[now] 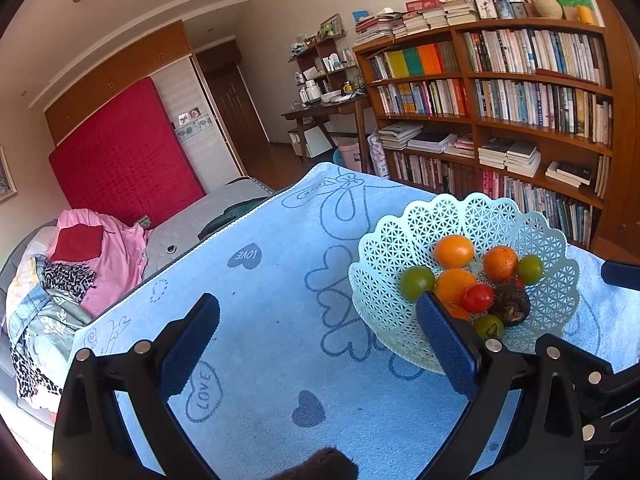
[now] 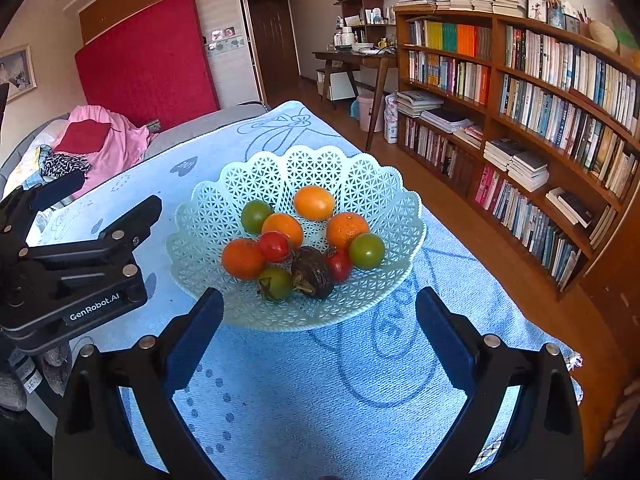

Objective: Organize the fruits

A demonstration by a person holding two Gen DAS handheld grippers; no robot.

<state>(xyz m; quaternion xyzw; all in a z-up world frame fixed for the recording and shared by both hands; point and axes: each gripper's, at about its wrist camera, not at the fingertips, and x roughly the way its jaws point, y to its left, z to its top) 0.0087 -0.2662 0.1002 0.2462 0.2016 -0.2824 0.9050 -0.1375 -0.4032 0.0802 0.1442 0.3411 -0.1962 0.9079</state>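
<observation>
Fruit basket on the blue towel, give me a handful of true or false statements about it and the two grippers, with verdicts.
1. All the fruit sits in the lattice basket. True.
2. The right gripper holds an orange. False: its jaws are open and empty.
3. The dark brown fruit lies at the basket's near side. True.
4. The left gripper is shut. False: it is open over the blue towel.
5. The basket holds only oranges. False: green and red fruits too.

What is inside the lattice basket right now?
The basket holds orange fruits, green ones, red ones and one dark brown piece. Anything beneath the pile is hidden.
</observation>
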